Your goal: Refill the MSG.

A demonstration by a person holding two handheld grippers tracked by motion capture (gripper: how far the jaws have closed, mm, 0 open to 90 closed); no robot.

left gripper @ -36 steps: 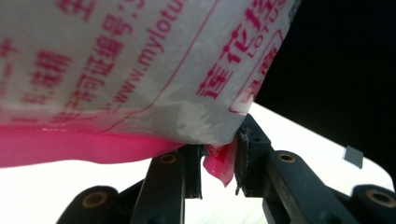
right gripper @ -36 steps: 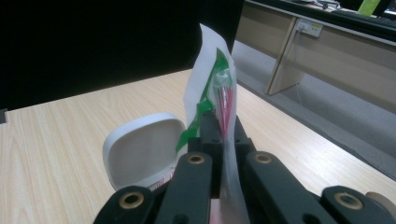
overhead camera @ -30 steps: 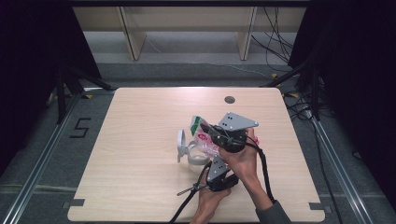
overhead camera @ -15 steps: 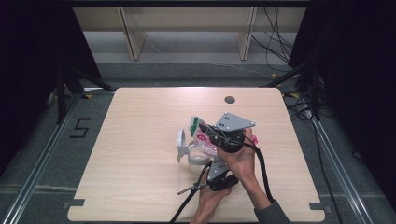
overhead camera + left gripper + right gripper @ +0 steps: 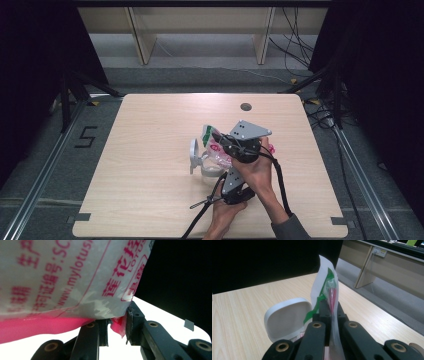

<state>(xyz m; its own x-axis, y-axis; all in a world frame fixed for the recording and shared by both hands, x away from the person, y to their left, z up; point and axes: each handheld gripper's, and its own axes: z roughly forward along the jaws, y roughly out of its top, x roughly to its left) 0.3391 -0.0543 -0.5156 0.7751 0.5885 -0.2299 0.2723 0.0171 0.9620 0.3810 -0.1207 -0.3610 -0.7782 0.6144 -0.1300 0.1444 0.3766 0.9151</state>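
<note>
Nearest the person's edge of the table (image 5: 125, 200), the left hand (image 5: 223, 215) comes in from below and holds the left gripper (image 5: 226, 169), which points away toward the middle of the tabletop. In the left gripper view its 2 black jaws stand partly apart with a pink corner of a plastic bag (image 5: 70, 277) pinched between them; the white film with red print spreads above the jaws and a pink band runs along the lower edge.

Just beyond it, the right hand (image 5: 257, 167) crosses over the left one and carries the right gripper (image 5: 220, 140), with its grey three-cornered plate (image 5: 248, 130) on top. In the right gripper view its jaws are closed tight on the bag's edge, which stands up thin and upright between them, white with green and red stripes (image 5: 328, 290).

So the bag hangs between the 2 grippers, a little right of the table's centre, and seems to be lifted off the wood, though the hands hide its underside.

Just left of the bag sits a white container (image 5: 202, 162) with its rounded lid (image 5: 287, 317) standing open and upright; it looks to be touching the bag's lower end.

Farther off, a dark round hole (image 5: 245, 106) marks the far side of the tabletop.
</note>
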